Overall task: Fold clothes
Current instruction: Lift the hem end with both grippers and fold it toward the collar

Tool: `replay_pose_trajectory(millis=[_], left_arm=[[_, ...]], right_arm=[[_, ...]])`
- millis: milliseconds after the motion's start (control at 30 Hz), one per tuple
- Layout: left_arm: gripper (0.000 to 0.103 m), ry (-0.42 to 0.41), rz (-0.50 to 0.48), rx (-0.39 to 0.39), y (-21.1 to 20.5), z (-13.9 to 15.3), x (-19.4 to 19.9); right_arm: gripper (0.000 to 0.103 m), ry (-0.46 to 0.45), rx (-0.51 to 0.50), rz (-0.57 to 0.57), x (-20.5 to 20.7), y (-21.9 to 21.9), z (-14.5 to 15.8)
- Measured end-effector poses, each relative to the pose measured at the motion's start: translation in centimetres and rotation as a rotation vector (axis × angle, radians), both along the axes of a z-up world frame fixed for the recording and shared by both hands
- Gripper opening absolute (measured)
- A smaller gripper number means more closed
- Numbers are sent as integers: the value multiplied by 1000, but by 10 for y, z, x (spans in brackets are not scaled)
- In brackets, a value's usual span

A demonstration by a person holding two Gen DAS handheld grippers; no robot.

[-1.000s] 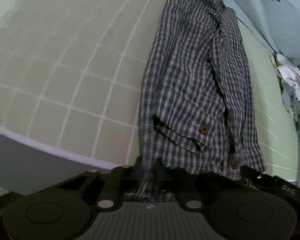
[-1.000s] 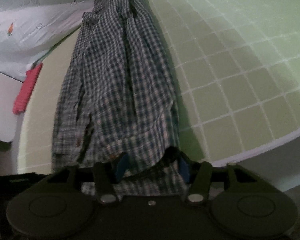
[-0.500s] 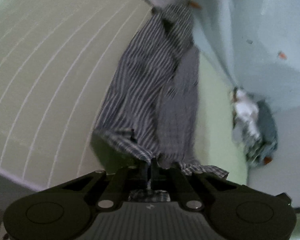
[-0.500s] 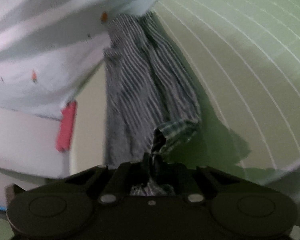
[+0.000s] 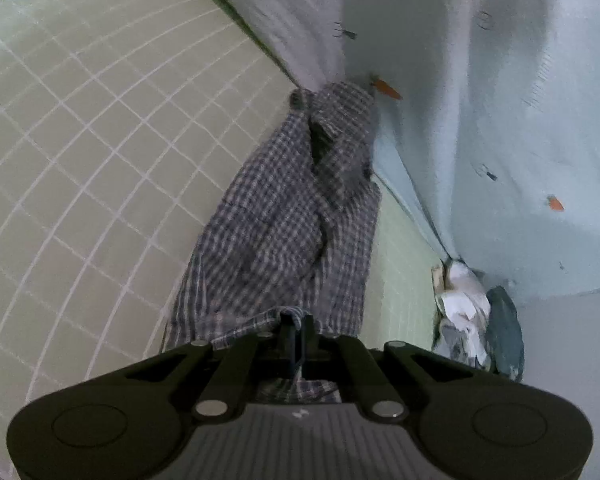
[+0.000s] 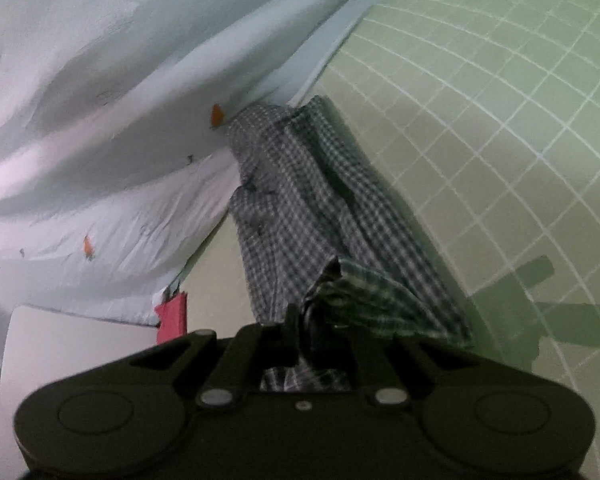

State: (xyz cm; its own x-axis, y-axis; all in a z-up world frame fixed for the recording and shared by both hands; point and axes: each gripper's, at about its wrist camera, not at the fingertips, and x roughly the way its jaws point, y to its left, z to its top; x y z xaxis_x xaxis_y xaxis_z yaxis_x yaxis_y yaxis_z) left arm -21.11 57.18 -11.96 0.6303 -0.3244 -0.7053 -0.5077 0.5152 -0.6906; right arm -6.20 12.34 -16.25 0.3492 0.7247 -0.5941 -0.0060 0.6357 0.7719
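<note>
Two tools, each clamped on a hem corner of one checked shirt. Left tool: jaws together on cloth, lower centre of frame. Right tool: jaws together on a bunched fold, lower centre. Shirt: long narrow strip on the green gridded mat, collar end at upper centre against the pale printed sheet. Change over the last second: hem raised off the mat and carried toward the collar. Judgement: lengthwise halving fold under way.

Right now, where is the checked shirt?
In both wrist views the checked shirt lies stretched along the green grid mat, its far end against the pale sheet, its near hem pinched by both grippers.
</note>
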Motion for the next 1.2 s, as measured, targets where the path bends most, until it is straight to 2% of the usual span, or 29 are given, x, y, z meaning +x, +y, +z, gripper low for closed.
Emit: replay_pose_trajectory(millis=[200, 300, 433, 567, 633, 667, 733, 800, 833, 1000, 1200], left_arm=[[2, 38, 45, -31, 22, -17, 37], [2, 59, 21, -28, 31, -24, 63], [2, 75, 16, -33, 40, -39, 95], [3, 109, 46, -61, 44, -61, 104], [3, 110, 68, -79, 44, -66, 102], [3, 100, 78, -79, 44, -63, 98], [11, 78, 97, -79, 42, -57, 92], [21, 57, 118, -64, 39, -48, 83], [26, 47, 129, -49, 38, -42, 78], [44, -9, 178, -6, 32, -16, 47], [48, -31, 216, -24, 24, -14, 9]], right_arm=[[5, 94, -35, -26, 38, 15, -32], [5, 146, -66, -34, 59, 26, -45], [5, 171, -117, -16, 90, 42, -61], [6, 240, -127, -2, 112, 48, -83], [6, 252, -123, 11, 116, 48, -84], [7, 250, -122, 20, 116, 48, -83], [13, 222, -113, 22, 110, 42, -76], [40, 183, -95, 8, 101, 34, -66], [43, 169, -81, -3, 95, 29, -61], [45, 155, 3, -51, 61, 5, -46], [47, 225, 119, -133, 16, -16, -57]])
